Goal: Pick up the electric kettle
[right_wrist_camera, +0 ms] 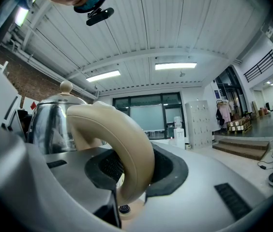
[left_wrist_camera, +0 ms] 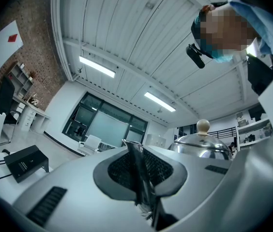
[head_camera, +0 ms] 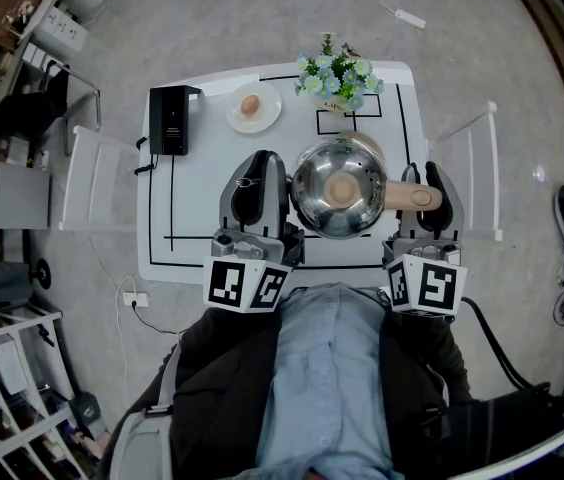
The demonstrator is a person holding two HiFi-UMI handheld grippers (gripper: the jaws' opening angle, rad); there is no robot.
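The steel electric kettle [head_camera: 340,186] with a beige lid knob is held over the white table [head_camera: 194,208] between my two grippers. Its beige handle [head_camera: 417,196] points right. My right gripper [head_camera: 424,178] is shut on that handle; in the right gripper view the curved handle [right_wrist_camera: 127,149] fills the gap between the black pads [right_wrist_camera: 168,170]. My left gripper [head_camera: 260,166] is at the kettle's left side, shut on its thin metal spout [left_wrist_camera: 137,163]. The kettle's dome [left_wrist_camera: 202,146] shows to the right in the left gripper view. Whether its bottom touches the table is hidden.
A black box [head_camera: 173,118] with a cable stands at the table's back left, and next to it a white plate [head_camera: 253,108] holding an egg. A flower pot [head_camera: 337,76] is at the back right. White chairs [head_camera: 92,173] flank the table.
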